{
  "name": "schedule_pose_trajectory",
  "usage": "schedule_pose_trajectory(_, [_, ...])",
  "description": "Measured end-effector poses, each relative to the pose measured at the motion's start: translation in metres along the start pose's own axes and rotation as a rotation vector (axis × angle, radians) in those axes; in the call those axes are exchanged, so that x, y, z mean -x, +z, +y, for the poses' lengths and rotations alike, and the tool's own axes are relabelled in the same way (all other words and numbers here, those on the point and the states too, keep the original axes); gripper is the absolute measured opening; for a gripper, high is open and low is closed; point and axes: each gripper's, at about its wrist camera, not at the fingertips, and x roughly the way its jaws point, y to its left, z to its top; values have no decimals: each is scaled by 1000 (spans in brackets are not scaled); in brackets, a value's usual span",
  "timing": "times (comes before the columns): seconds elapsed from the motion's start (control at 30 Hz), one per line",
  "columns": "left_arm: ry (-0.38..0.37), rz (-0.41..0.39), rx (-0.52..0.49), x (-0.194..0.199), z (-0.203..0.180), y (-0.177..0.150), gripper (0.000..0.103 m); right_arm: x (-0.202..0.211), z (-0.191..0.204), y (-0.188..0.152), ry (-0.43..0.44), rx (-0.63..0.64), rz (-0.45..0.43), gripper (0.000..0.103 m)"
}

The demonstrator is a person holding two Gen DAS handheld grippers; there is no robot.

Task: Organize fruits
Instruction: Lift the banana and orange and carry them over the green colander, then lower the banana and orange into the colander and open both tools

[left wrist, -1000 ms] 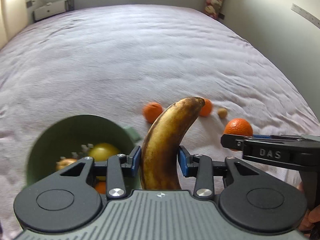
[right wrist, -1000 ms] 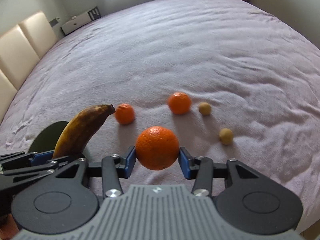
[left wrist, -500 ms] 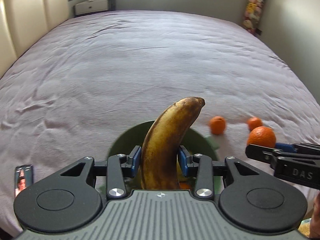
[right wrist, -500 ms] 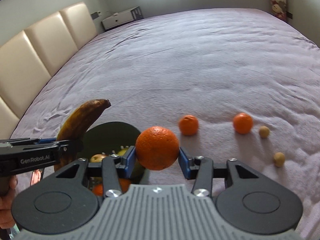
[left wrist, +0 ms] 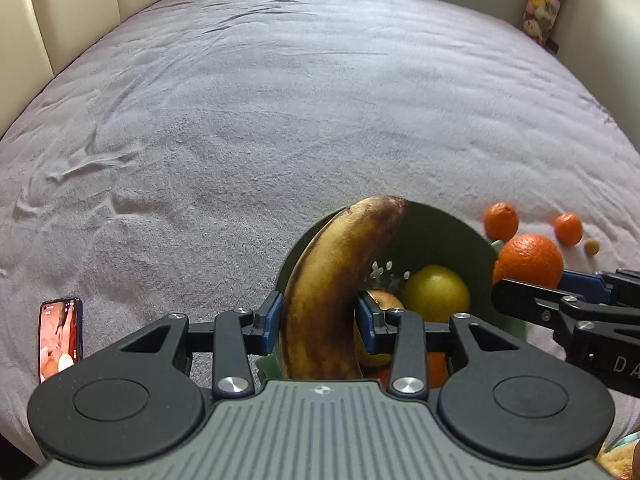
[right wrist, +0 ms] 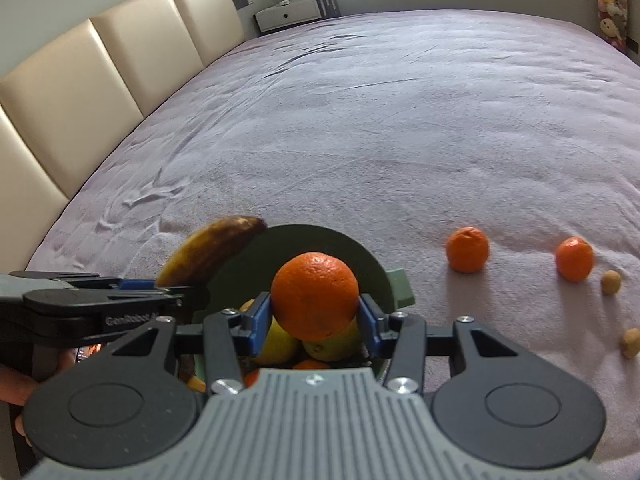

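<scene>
While both claws hang over the dark green round bowl (right wrist: 360, 256), each has a fruit clamped between its blue pads.

Left claw (left wrist: 318, 318): closed on a brown-spotted, overripe yellow banana (left wrist: 332, 280), which stands nearly upright with its dark tip curving over the bowl's far rim.
Right claw (right wrist: 314, 316): closed on a large round orange (right wrist: 315, 300), held above the fruit already in the bowl.
Bowl contents: a yellow lemon-like fruit (left wrist: 436, 294), another yellowish fruit partly hidden behind the left pad, and orange fruit lower down; white drain holes show on the inner wall.
Writing: "GenRobot" in pale letters on the left claw's black side, read from the right wrist view; "D A", cut by the frame edge, on the right claw's side in the left wrist view.
Loose fruit: two small mandarins (right wrist: 467, 249) (right wrist: 574, 259) and two small tan round fruits (right wrist: 611, 282) (right wrist: 630, 343) lie on the mauve bedspread (right wrist: 400, 120), right of the bowl.
Only in left wrist view: a lit smartphone (left wrist: 60, 338) lying on the bedspread at the left; its screen text is too small to read.
Only in right wrist view: a fingertip of the person at the left edge, and the second tan fruit.
Both views: cream padded headboard (right wrist: 100, 72), white low cabinet (right wrist: 296, 10), a column of plush toys (left wrist: 544, 0) by the far wall.
</scene>
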Motion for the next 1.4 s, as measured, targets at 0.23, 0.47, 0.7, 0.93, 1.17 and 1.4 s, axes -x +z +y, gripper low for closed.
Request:
schedule_pose_trajectory(0.23, [19,27,-53,-18,-10,3,44,-22,2,-2,-5,17,43,44])
schedule_pose_trajectory(0.47, [49,61,-85,-35,-15,4,44,-35,-5,-2,-17,6,67,44])
schedule_pose_trajectory(0.7, [67,75,-95,-43,-14,8,44,-46,-8,-5,-32,1,94,44])
schedule_pose_trajectory(0.93, [60,77,-91,-43,-13,8,44,-48,-9,-4,-38,-2,99,44])
schedule_pose_trajectory(1.17, [63,82,-79,-43,-12,8,46,-49,-10,-3,-66,9,125,44])
schedule_pose_trajectory(1.4, [58,76,-72,-38,-11,8,50,-51,-2,-4,-79,58,177,44])
